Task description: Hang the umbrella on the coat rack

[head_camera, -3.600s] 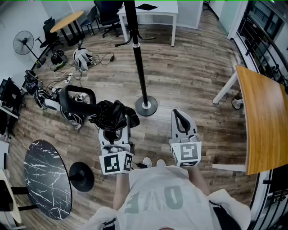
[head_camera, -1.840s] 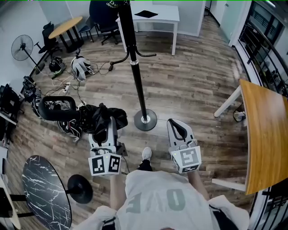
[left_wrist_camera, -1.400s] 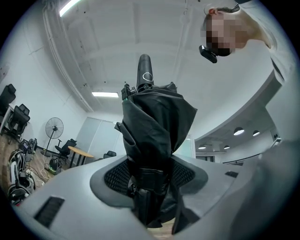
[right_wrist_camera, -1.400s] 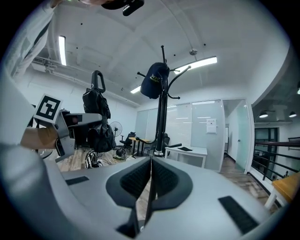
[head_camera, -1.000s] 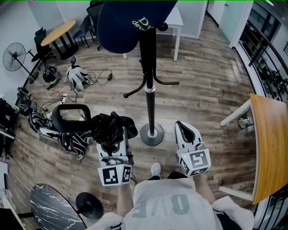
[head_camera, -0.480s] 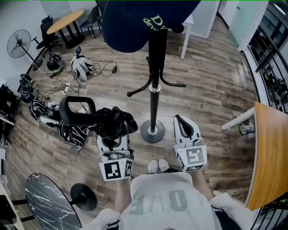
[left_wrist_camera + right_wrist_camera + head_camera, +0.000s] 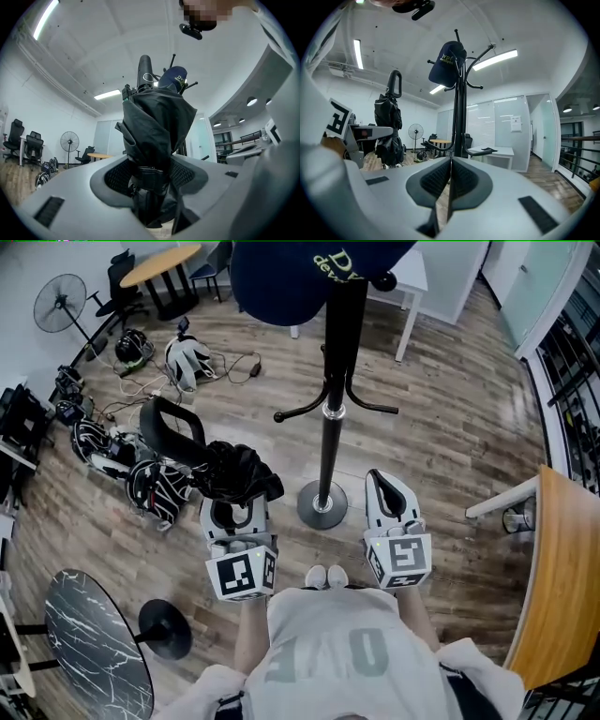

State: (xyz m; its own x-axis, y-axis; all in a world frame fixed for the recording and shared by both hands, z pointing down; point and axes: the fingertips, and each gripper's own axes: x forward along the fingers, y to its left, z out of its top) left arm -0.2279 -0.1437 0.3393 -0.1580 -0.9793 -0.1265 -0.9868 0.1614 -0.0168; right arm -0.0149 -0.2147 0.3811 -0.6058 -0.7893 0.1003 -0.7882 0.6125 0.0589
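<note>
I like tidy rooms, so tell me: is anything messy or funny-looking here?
Yes. Helmets and loose cables lie scattered on the floor near the standing fan, not put away. Also the folded umbrella is clamped in the left gripper, not on the coat rack.

Left tongs (image 7: 232, 508) grip the umbrella (image 7: 235, 471); right tongs (image 7: 382, 487) closed.
</note>
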